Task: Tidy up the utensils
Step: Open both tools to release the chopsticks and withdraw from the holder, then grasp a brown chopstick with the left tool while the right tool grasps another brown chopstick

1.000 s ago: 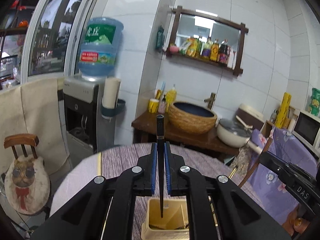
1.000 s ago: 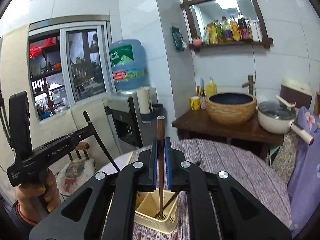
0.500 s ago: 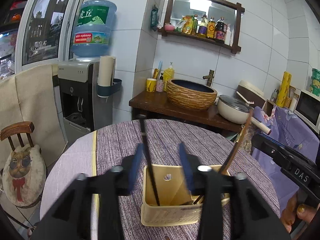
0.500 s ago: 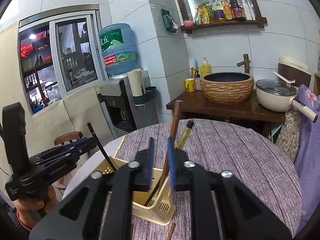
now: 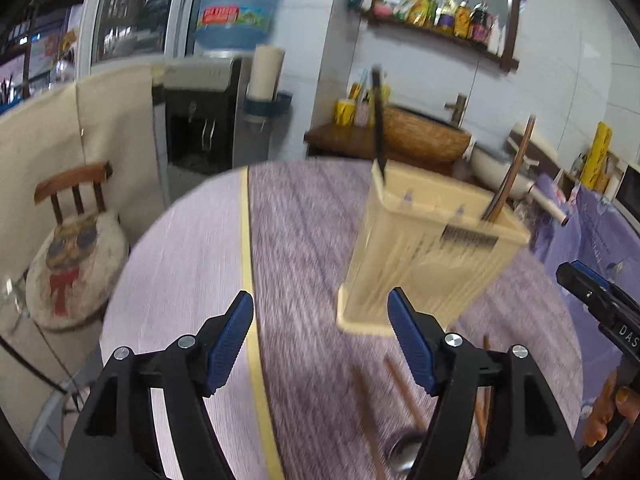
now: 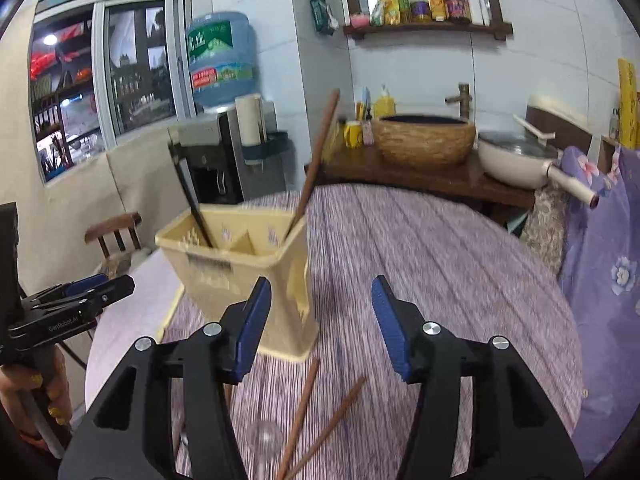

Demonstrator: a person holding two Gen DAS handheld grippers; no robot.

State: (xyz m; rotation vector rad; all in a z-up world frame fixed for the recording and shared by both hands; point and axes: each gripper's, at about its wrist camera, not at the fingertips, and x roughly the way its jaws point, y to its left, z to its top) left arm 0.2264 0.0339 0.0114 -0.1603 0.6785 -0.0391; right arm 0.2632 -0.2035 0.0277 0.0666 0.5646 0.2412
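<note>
Utensil holder [image 6: 244, 264], cream plastic, upright on purple-clothed round table [image 6: 420, 248], black chopstick [image 6: 194, 204] and brown chopstick [image 6: 316, 160] leaning inside, more brown chopsticks [image 6: 304, 412] loose beside it; left gripper [image 5: 320, 344] and right gripper [image 6: 320, 320] both spread wide, empty.
</note>
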